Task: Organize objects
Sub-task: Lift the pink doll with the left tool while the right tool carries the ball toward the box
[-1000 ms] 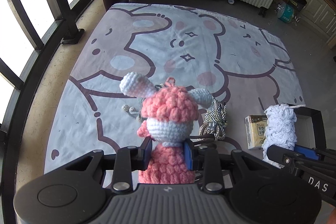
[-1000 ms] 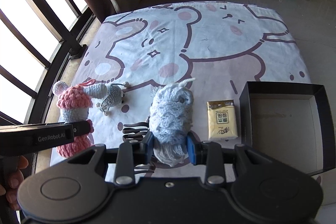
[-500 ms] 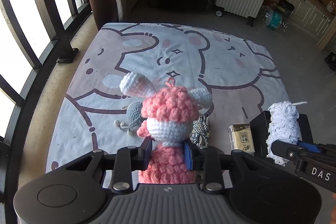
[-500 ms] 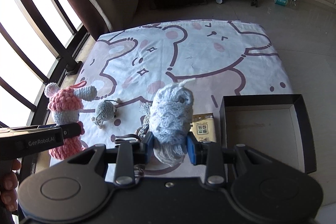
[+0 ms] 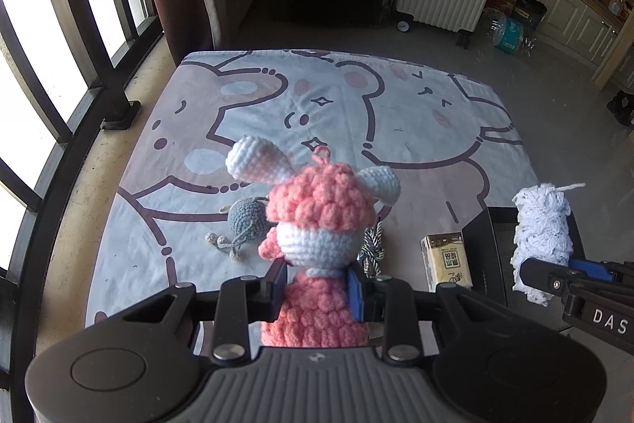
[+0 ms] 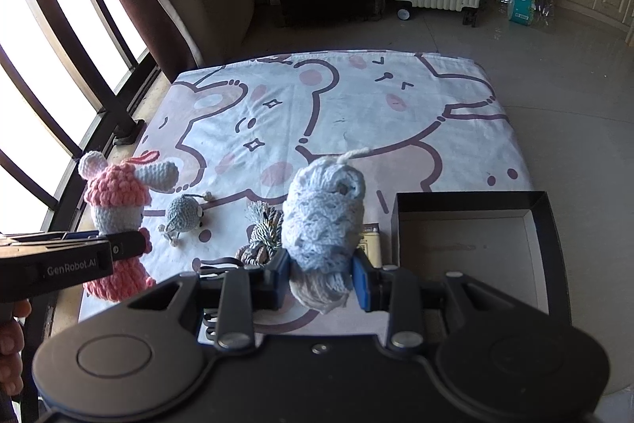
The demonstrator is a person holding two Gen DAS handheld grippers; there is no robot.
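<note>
Left hand-held gripper (image 5: 316,286) is clamped on the pink crochet doll (image 5: 321,224) at its neck, holding it upright above the cartoon-bear bedsheet (image 5: 329,106). The doll has a bobbly salmon-pink cap with a small loop on top, two pale ears sticking out sideways, a white stitched face band and a knobbly pink body running down between the blue pads.

Over on the right wrist view, the right hand-held gripper (image 6: 319,278) is pinching the pale blue yarn bundle (image 6: 323,221) near its lower end; it stands upright, lacy zigzag stitches wrapped round it, a loose white strand curling off the top and a whitish tuft hanging below the pads.

Down on the sheet lies the small grey crochet mouse (image 6: 184,213), stringy legs splayed, and just to its right the twisted black-and-white cord bundle (image 6: 263,230). A yellow tissue pack (image 5: 447,260) lies flat between the cord and the open black box (image 6: 471,240), touching neither as far as the left view shows. The box sits at the sheet's right edge, its pale floor bare, with the yarn bundle held just left of its wall.
</note>
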